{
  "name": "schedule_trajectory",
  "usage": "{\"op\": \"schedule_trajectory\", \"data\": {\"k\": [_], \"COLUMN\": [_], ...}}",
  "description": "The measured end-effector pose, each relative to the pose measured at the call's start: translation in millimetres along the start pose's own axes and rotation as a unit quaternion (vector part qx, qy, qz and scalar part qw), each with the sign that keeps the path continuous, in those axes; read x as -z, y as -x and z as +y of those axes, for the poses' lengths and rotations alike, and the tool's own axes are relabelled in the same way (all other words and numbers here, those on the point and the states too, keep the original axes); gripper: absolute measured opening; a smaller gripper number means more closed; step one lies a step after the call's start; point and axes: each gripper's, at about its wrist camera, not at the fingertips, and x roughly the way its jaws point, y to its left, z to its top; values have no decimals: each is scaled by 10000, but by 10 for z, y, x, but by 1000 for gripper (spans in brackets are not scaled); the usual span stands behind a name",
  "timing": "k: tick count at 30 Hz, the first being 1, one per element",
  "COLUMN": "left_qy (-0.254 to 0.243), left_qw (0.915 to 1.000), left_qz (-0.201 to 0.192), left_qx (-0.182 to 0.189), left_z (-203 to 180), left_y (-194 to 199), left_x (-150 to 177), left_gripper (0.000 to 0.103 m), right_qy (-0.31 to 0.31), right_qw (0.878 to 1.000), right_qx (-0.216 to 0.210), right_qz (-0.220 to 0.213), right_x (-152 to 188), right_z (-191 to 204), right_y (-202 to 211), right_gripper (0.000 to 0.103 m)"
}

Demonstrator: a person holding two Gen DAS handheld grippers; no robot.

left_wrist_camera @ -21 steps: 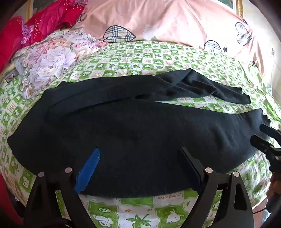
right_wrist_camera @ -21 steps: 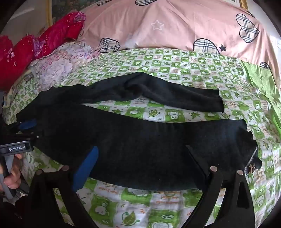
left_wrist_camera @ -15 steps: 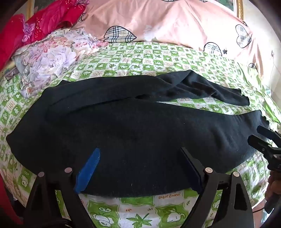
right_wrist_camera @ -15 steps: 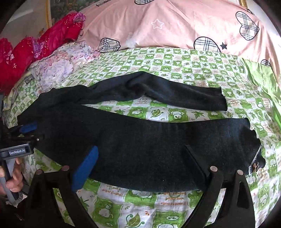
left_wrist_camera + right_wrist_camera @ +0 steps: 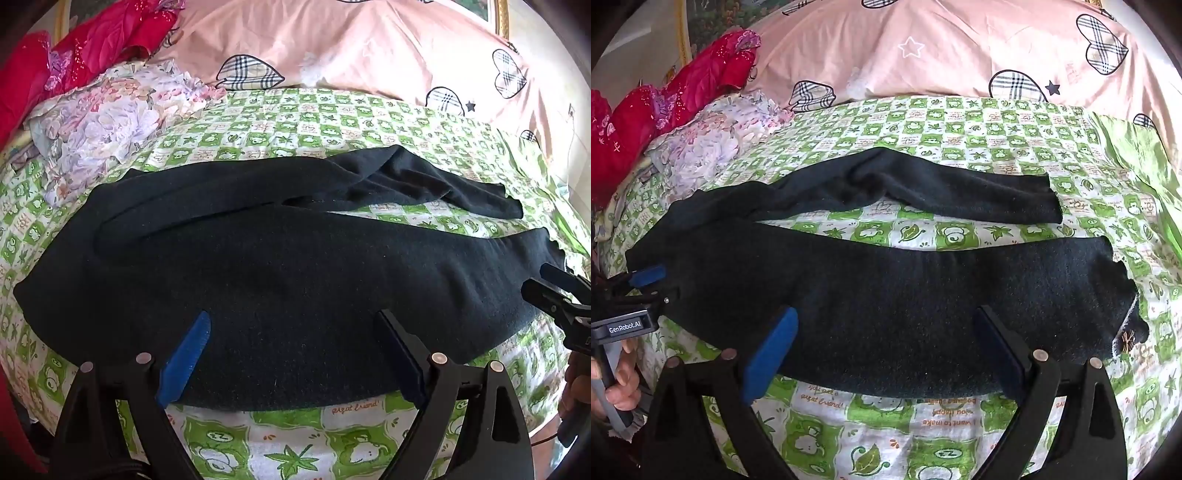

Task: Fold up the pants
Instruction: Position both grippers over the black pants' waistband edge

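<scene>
Black pants (image 5: pixel 288 273) lie spread on the bed (image 5: pixel 280 443); both the left gripper (image 5: pixel 291 354) and the right gripper (image 5: pixel 886 350) have fingers spread wide, seemingly just above the cloth.

1. A bed covered by a green-and-white checked sheet (image 5: pixel 295 122) with cartoon prints.
2. Behind it, a pink quilt (image 5: pixel 960 55) — plaid hearts, stars.
3. At left, a floral cloth (image 5: pixel 103 125) beside red fabric (image 5: pixel 683 88) — bright daylight.
</scene>
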Motion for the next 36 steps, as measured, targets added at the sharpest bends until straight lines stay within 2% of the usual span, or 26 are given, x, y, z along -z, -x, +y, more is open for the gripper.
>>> {"op": "schedule_trajectory", "data": {"k": [36], "left_qy": [35], "left_qw": [10000], "left_qz": [48], "left_qx": [57], "left_z": [23], "left_y": [-6], "left_x": [2], "left_gripper": [91], "right_qy": [-22], "right_qw": [9999], "right_qx": [-90], "right_qz": [54], "right_x": [7], "right_z": [71], "right_y": [-38], "right_gripper": [95]}}
